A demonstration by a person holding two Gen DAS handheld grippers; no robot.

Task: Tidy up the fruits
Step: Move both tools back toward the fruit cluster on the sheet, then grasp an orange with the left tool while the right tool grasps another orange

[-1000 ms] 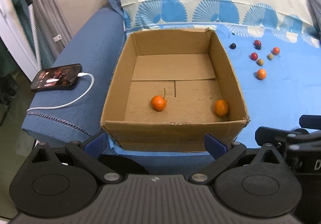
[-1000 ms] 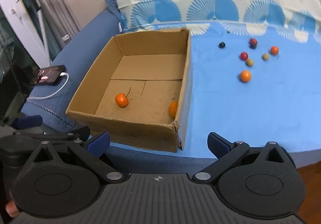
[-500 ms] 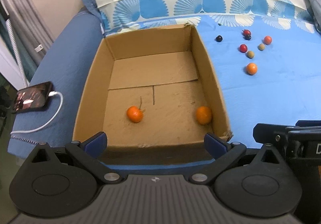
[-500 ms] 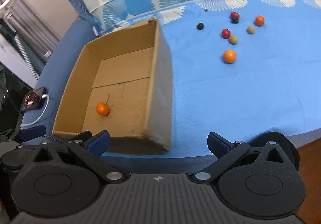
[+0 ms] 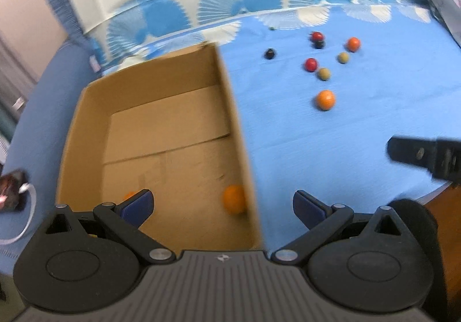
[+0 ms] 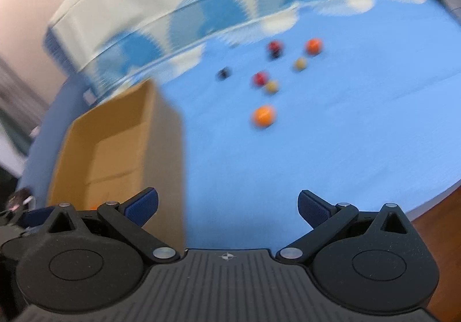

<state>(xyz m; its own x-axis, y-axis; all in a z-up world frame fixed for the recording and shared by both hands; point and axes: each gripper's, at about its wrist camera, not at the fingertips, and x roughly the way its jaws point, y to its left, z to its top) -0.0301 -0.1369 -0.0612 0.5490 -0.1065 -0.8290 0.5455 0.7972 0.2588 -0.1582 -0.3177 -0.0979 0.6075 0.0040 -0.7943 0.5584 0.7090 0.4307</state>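
At the left edge of the bed, a phone (image 5: 11, 192) on a white cable is seen on the dark blue cover. Beside it, toward the left of the light blue sheet (image 5: 360, 126), an open cardboard box (image 5: 242, 131) is placed, presumably as the collecting bin. Two orange fruits are already held in it: one (image 5: 234, 202) against the right wall at the near corner, one (image 5: 130, 195) half hidden behind a fingertip. The left gripper (image 5: 223, 205) is held over the box's near edge, fingers spread wide and empty. Further right, toward the far edge of the sheet, the loose fruits are clustered: a larger orange one (image 5: 325, 100) nearest, with small red, tan, dark and orange ones behind. All are round and smooth. The right gripper (image 6: 227, 206), likewise wide and empty, is pointed toward that cluster, likely for the next pick.
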